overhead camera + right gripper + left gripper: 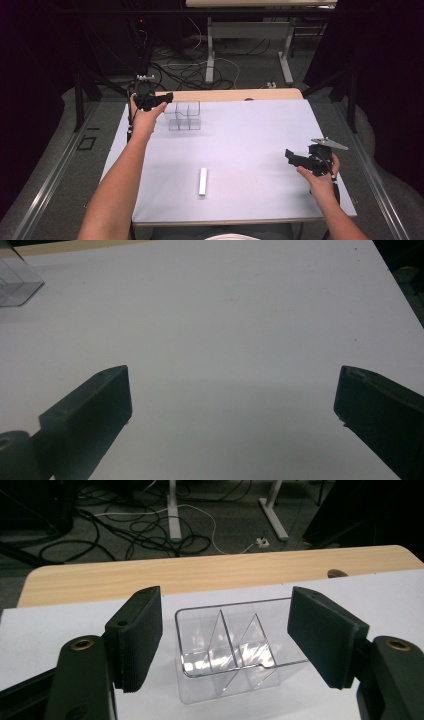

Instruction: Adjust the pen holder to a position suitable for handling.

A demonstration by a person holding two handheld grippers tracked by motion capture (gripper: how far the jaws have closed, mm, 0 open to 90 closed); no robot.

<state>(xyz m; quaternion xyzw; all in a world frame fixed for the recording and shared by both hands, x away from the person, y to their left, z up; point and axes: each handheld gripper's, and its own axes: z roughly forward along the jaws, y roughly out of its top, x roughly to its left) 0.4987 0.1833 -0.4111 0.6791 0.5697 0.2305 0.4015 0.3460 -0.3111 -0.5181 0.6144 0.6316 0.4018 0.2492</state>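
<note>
A clear plastic box with inner dividers stands at the back left of the white table sheet. My left gripper is held just left of it, open; in the left gripper view the box sits between and beyond the two jaws, untouched by the left gripper. A small white bar lies near the front middle of the sheet. My right gripper hovers open at the right side, with only bare sheet between its fingers. A corner of the box shows at that view's top left.
A strip of wooden tabletop runs behind the sheet. Past it are table legs and a tangle of cables on the floor. A metal rail runs along the left of the table.
</note>
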